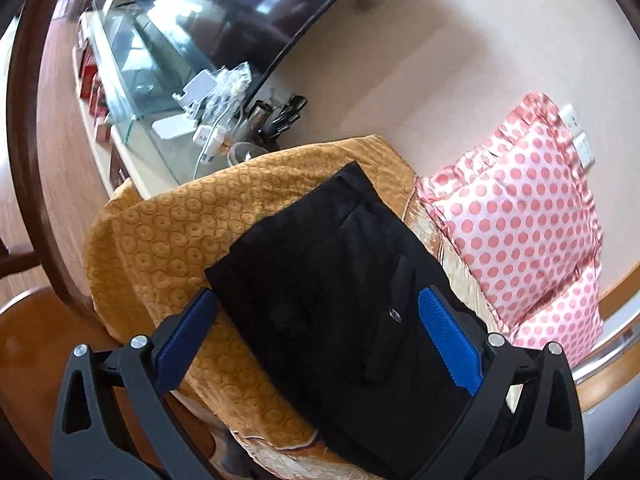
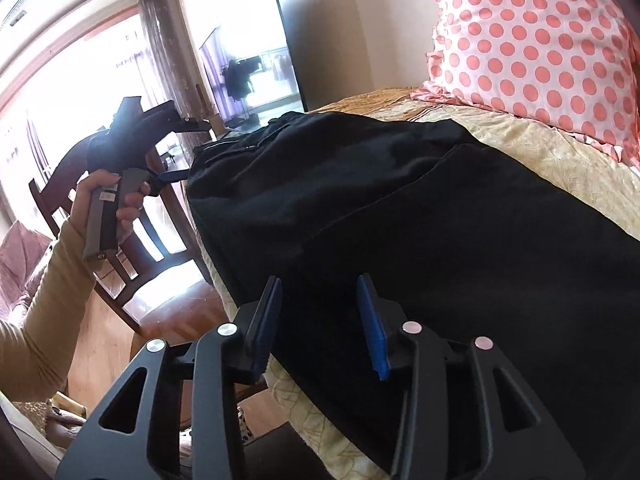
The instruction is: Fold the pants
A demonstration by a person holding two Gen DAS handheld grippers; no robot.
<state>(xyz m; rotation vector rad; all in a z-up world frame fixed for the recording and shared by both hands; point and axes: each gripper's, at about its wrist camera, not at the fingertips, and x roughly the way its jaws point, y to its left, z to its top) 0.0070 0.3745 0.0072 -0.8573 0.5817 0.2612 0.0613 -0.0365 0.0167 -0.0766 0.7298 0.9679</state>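
The black pants (image 1: 332,280) lie folded on the golden bedspread (image 1: 160,232), a polka-dot pillow (image 1: 516,216) at about two o'clock from them. The left gripper (image 1: 320,304) hangs over the pants with its blue pads wide apart, holding nothing. The right gripper (image 2: 318,292) hovers at the six o'clock end of the pants (image 2: 420,208), half open and empty; no writing is readable.

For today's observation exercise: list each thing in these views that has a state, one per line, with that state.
Black pants: folded, lying flat on the bed.
Left hand-held gripper: open, holding nothing.
Right hand-held gripper: open, holding nothing.
Polka-dot pillow: propped against the wall.
Television: off.
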